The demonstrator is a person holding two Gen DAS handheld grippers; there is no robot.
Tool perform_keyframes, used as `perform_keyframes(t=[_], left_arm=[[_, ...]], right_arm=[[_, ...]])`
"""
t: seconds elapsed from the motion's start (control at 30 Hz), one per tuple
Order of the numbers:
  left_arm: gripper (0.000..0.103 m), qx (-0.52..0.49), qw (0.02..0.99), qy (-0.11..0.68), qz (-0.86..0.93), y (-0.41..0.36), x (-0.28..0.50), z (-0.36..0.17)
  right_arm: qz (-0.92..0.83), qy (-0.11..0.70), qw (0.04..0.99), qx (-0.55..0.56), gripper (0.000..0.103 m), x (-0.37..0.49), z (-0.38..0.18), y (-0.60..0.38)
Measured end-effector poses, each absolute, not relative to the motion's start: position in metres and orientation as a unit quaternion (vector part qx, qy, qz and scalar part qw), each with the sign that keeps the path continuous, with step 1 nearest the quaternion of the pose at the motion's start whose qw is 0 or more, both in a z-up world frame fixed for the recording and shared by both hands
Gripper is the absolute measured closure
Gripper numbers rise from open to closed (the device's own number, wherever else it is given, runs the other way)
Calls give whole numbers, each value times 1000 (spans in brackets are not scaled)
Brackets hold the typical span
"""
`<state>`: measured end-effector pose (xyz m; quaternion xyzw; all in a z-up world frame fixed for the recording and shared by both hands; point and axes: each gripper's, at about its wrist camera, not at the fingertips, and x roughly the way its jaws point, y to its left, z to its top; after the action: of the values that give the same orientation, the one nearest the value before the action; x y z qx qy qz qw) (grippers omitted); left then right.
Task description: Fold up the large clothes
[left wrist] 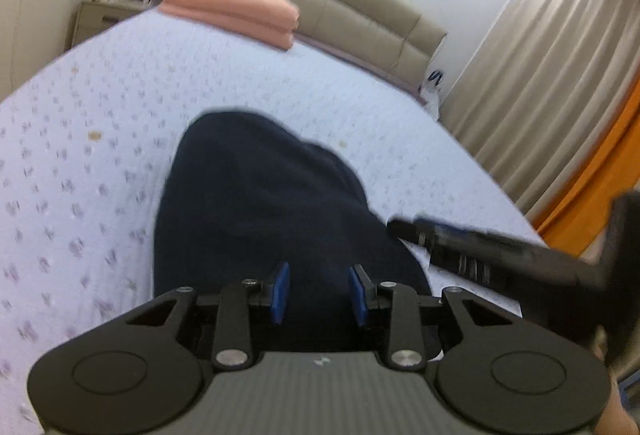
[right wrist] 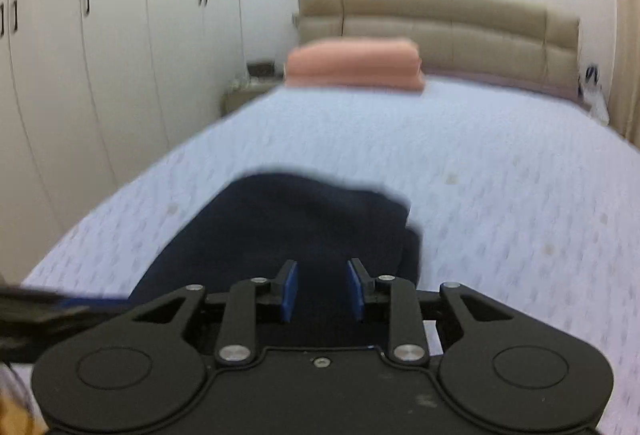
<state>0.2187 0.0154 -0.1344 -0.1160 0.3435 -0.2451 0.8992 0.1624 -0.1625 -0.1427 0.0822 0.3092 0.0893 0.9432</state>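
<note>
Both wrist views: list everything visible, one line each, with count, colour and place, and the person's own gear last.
dark garment: one, navy, bunched on the near part of the bed
bedspread: one, pale lilac with a small print, covering the bed
folded blanket: one, pink, at the head of the bed
headboard: one, beige, padded
wardrobe: white doors, along the wall beside the bed
nightstand: one, beige, beside the headboard
curtains: beige, with an orange one nearer
left gripper: black, blue pads apart, nothing between
right gripper: same, pads apart, empty
</note>
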Motion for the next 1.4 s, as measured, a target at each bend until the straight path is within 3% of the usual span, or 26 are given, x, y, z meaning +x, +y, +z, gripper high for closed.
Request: perform_keyframes(t=[0.13,0.33,0.43,0.5,0.57,0.67,0.77,0.83,0.9,1.0,1.17,1.4], left_arm=[[71,-98,891,388,-216,8,222,-155],[70,-57,904,381,-187,5,198,-143],[70,-46,903,384,-189,9,179,-124],[70,-37,907,376,-186,14,159,-110],[67,-35,912,368,-178,19,138,-93],[65,-38,919,363,-150,28,114,-66],[59,-36,931,338,-130,33,88,-34],[52,-28,942,309,-126,33,68,-12],[30,-18,955,273,-115,33,43,13],[15,-10,969,233,-86,32,13,39],[9,31,978,205,-16,24,-22,67],[3,34,979,200,-15,20,-40,78]], right_arm=[[94,436,889,108,72,160,-204,-154],[69,446,881,145,72,125,-200,-178],[62,452,872,176,64,105,-185,-192],[60,448,871,193,39,86,-171,-201],[54,447,872,191,29,71,-157,-204],[47,441,882,162,28,56,-126,-198],[48,405,900,153,14,44,-85,-193],[45,369,916,148,12,29,-53,-189],[24,333,934,130,6,14,-20,-183],[-18,271,956,107,0,-14,19,-172],[-14,192,976,101,0,-59,60,-162],[-10,247,961,122,0,-51,54,-161]])
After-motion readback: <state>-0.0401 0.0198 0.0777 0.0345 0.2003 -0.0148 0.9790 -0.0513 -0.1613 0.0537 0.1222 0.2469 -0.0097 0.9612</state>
